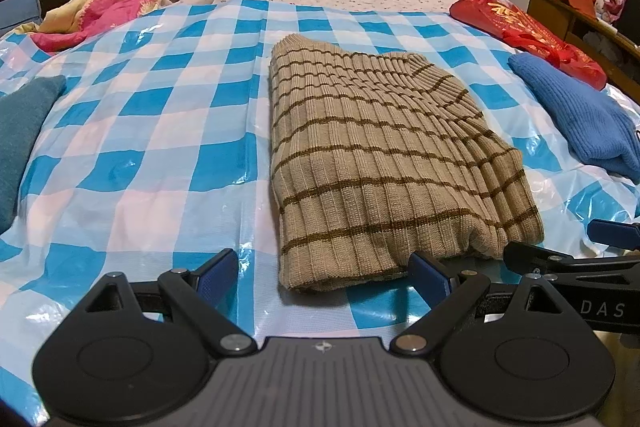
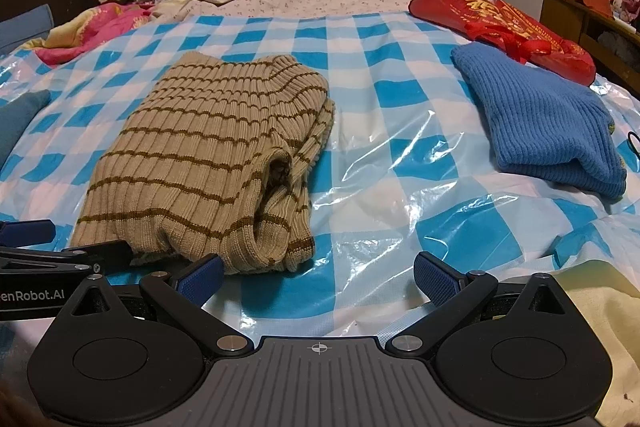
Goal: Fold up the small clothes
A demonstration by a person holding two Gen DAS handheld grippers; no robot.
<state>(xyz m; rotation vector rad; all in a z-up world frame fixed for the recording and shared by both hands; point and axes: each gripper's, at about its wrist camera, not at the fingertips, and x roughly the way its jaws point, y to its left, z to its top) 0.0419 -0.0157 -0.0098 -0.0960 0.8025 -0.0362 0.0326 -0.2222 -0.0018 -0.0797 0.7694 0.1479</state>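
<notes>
Both grippers, left gripper (image 1: 324, 277) and right gripper (image 2: 318, 277), hover low, jaws spread.

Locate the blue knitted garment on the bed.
The blue knitted garment lies folded at the right of both views, beside the red bag, apart from the striped sweater.

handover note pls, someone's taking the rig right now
Left gripper: jaws open, empty, at the near edge of the striped beige sweater.
Right gripper: jaws open, empty, just right of the sweater.
Done: the sweater lies folded on the checked plastic sheet; a blue knit lies folded to the right.
Left: a teal garment at the left edge, fold state unclear.
</notes>
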